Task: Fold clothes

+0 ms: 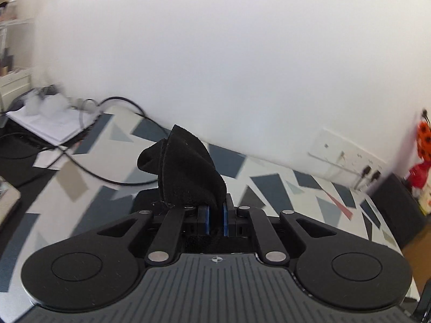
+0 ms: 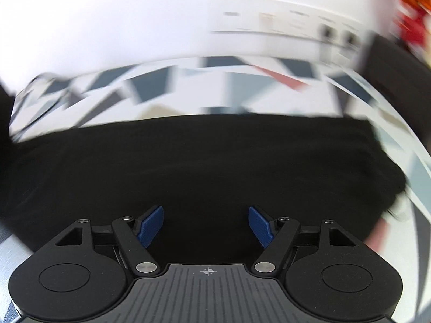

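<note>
Right now the left gripper (image 1: 215, 216) has its two blue pads (image 1: 207, 219) squeezed together on a bunch of soft black cloth (image 1: 186, 172). The bunch sticks up past the fingertips in a pointy fold, lifted above the table with the grey, white and red triangle pattern (image 1: 269, 185).

Over in the right wrist view, the right gripper (image 2: 206, 224) has its blue pads (image 2: 150, 224) wide apart and holds nothing. It hangs over the black cloth (image 2: 202, 167), which lies spread flat and wide across the near part of the table (image 2: 150, 86), reaching almost to its right edge. This view is blurry.

Past the pinched bunch, a thin black cable (image 1: 89, 167) loops across the far left part of the table. Near the far left corner sits a flat stack of white paper (image 1: 51, 125). Along the far edge stands a plain white wall (image 1: 215, 53), and a white socket strip (image 1: 347, 157) with black plugs is fixed on it toward the right.
</note>
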`<control>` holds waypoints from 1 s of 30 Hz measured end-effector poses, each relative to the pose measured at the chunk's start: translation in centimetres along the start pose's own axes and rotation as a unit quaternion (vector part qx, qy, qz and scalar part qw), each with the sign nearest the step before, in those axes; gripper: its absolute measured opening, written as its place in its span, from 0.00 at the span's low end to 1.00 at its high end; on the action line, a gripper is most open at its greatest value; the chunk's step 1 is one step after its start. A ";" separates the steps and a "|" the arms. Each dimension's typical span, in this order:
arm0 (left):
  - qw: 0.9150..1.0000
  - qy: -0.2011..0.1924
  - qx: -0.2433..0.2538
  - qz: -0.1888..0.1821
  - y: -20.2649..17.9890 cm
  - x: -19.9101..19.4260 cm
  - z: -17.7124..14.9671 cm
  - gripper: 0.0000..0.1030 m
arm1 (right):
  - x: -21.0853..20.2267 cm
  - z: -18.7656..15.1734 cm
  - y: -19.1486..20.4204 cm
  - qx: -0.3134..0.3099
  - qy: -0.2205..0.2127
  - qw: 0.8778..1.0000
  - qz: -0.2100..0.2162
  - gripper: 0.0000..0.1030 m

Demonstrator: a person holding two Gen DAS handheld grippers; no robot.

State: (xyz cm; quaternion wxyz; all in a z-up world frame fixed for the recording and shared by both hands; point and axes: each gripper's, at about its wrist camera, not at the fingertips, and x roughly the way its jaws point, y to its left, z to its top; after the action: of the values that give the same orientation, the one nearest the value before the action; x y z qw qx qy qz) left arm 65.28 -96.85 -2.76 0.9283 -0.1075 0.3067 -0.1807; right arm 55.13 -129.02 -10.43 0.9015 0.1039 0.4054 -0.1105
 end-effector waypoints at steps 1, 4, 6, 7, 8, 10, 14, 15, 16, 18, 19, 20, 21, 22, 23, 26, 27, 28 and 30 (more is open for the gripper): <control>1.000 0.009 0.017 -0.007 -1.4 0.7 -0.6 0.09 | -0.1 -0.1 -1.3 0.021 -0.003 1.000 -0.006 0.65; 0.996 0.040 0.078 -0.015 -5.3 3.1 -3.2 0.09 | -0.9 -0.8 -4.1 0.061 -0.012 0.998 -0.010 0.65; 0.990 0.063 0.124 -0.017 -7.5 4.7 -5.2 0.09 | -1.1 -1.2 -5.2 0.065 -0.014 0.998 -0.011 0.65; 0.986 0.074 0.149 -0.018 -8.4 5.5 -6.2 0.09 | -1.2 -1.5 -5.6 0.065 -0.015 0.998 -0.012 0.65; 0.981 0.086 0.174 -0.015 -9.2 6.2 -7.4 0.09 | -1.3 -1.7 -5.8 0.063 -0.015 0.998 -0.011 0.65; 0.973 0.101 0.205 -0.009 -10.3 6.9 -9.0 0.11 | -1.4 -1.9 -5.9 0.056 -0.016 0.998 -0.009 0.65; 0.961 0.112 0.254 -0.012 -11.8 6.7 -10.9 0.43 | -1.4 -1.8 -5.4 0.045 -0.017 0.999 -0.001 0.65; 0.959 0.116 0.259 -0.018 -11.9 6.3 -10.9 0.56 | -1.3 -1.6 -5.1 0.043 -0.017 0.999 0.002 0.65; 0.957 0.120 0.264 -0.024 -12.0 6.0 -10.9 0.57 | -1.3 -1.4 -4.9 0.041 -0.017 0.999 0.005 0.65; 0.957 0.113 0.265 -0.039 -11.5 4.6 -10.0 0.57 | -1.4 -0.8 -4.2 0.035 -0.022 0.999 0.011 0.65; 0.957 0.108 0.265 -0.046 -11.2 3.8 -9.5 0.57 | -1.4 -0.5 -3.8 0.032 -0.024 0.999 0.015 0.65; 0.960 0.104 0.255 -0.053 -10.4 3.0 -8.7 0.57 | -1.5 -0.2 -3.3 0.029 -0.027 0.999 0.023 0.65; 0.963 0.099 0.243 -0.059 -9.6 2.2 -8.0 0.57 | -1.6 0.2 -2.8 0.025 -0.030 0.999 0.030 0.65; 0.968 0.096 0.225 -0.059 -8.5 1.5 -7.3 0.58 | -1.6 0.6 -2.1 0.020 -0.032 0.999 0.039 0.65; 0.972 0.092 0.206 -0.058 -7.3 0.8 -6.6 0.61 | -1.6 0.9 -1.5 0.015 -0.033 0.998 0.048 0.65; 0.983 0.096 0.155 0.008 -3.4 0.3 -5.3 0.64 | -1.4 1.8 0.9 -0.002 -0.031 0.997 0.074 0.65; 0.986 0.103 0.130 0.030 -1.7 0.4 -5.0 0.64 | -1.1 2.0 1.8 -0.007 -0.027 0.996 0.081 0.65; 0.987 0.112 0.102 0.052 -0.1 0.5 -4.7 0.64 | -0.8 2.2 2.6 -0.011 -0.022 0.996 0.088 0.65; 0.986 0.134 0.033 0.090 3.3 1.0 -4.5 0.64 | 0.0 2.4 3.6 0.006 -0.004 0.995 0.096 0.64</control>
State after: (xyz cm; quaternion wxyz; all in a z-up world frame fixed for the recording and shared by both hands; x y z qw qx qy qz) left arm 64.19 -94.68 -7.86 0.8945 -0.0239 0.4304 -0.1186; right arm 57.80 -126.26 -8.49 0.9088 0.1474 0.3893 -0.0267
